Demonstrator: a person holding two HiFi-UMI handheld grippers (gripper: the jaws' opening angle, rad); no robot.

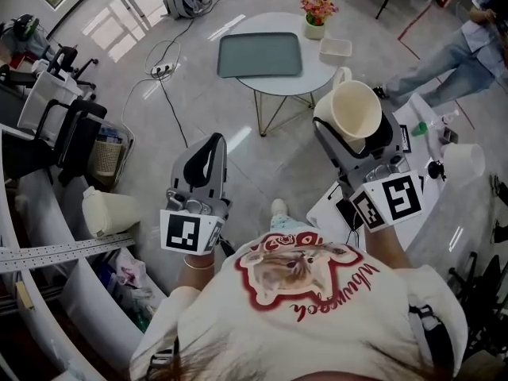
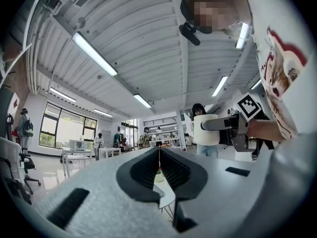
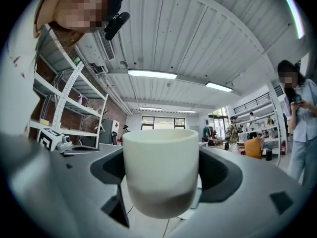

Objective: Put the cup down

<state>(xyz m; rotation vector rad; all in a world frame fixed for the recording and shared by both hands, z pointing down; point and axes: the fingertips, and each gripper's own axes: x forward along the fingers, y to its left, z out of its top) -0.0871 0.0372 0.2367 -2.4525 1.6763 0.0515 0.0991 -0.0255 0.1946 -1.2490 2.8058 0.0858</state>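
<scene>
From the head view, my right gripper (image 1: 357, 137) is clamped around a cream cup (image 1: 353, 108), which it holds in the air with its open mouth facing the camera. The cup sits just past the near right edge of the round table (image 1: 317, 74) and touches nothing but the jaws (its handle points toward the table). On the table I see a dark grey tray (image 1: 259, 55), a flower pot (image 1: 317, 14) and a small white container (image 1: 336, 49). My left gripper (image 1: 208, 153) hangs over bare floor (image 1: 238, 157), well apart from the table and the cup.

In the left gripper view, the two jaws are pressed together, leaving only a thin slit with nothing between them. Beyond them to the right, the cup (image 2: 206, 129) shows side-on in the other gripper's grasp, upright and level with the marker cube (image 2: 249, 105).

The right gripper view looks straight at the cup (image 3: 161, 170). It fills the gap between the jaws with its rim up, and each dark pad presses on one side of its wall. Its base hangs free over the pale floor below. Shelving (image 3: 59, 108) stands at the left, and a person (image 3: 302, 118) stands at the far right.
</scene>
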